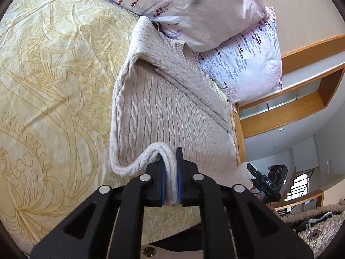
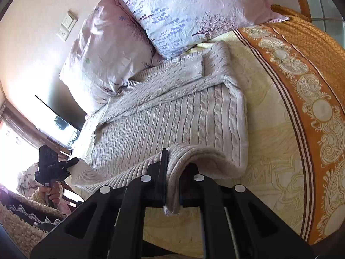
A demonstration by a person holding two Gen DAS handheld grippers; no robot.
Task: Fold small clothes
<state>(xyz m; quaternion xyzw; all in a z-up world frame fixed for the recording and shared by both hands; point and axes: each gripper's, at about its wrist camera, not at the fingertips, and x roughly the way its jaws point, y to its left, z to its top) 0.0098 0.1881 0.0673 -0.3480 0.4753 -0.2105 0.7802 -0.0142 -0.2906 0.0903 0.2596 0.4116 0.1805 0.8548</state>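
Both wrist views look close along their fingers, sharing the sweater and pillows

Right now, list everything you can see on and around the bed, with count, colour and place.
sweater: one, beige cable-knit, lying on the bedspread, its near hem lifted by both claws
bedspread: one, pale yellow with gold pattern, covering the bed
orange border: one, patterned band along the bedspread's edge
pillows: two, pink and white floral, at the head of the bed, touching the sweater's collar end
wall switch and socket: two plates, white, on the wall beside the pillows
wooden shelf: one, light brown, past the bed
left claw: one, black, shut on the sweater's hem
right claw: one, black, shut on the hem
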